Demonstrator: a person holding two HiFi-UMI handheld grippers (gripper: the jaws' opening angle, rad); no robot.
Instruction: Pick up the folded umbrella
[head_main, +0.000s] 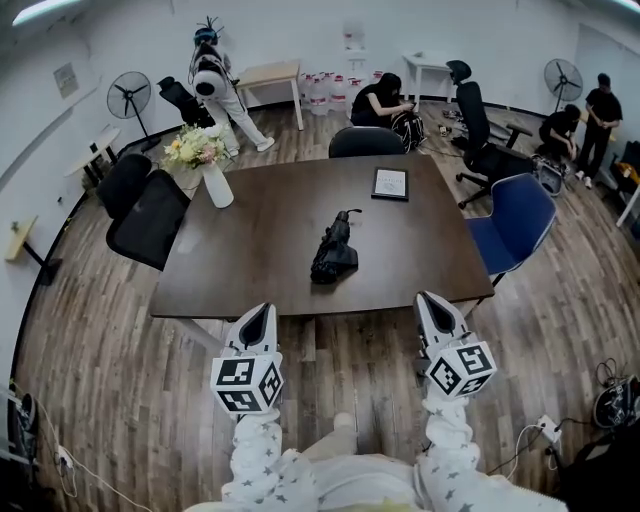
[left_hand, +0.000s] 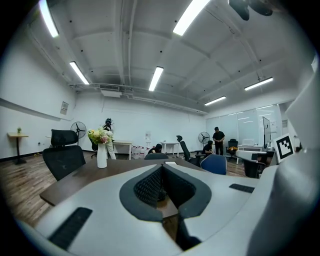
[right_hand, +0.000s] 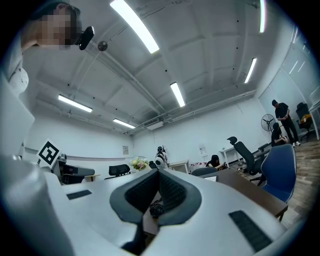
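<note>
A long dark table (head_main: 270, 215) fills the middle of the room, with a blue chair (head_main: 520, 220) at its right end. Both claws hang just short of its near edge, the left gripper (head_main: 262, 312) and the right gripper (head_main: 430, 300) each pinched together with nothing held. The folded umbrella (head_main: 334, 250) lies mid-table, well apart from them. A vase of flowers (head_main: 216, 186) stands at the far left corner.
</note>
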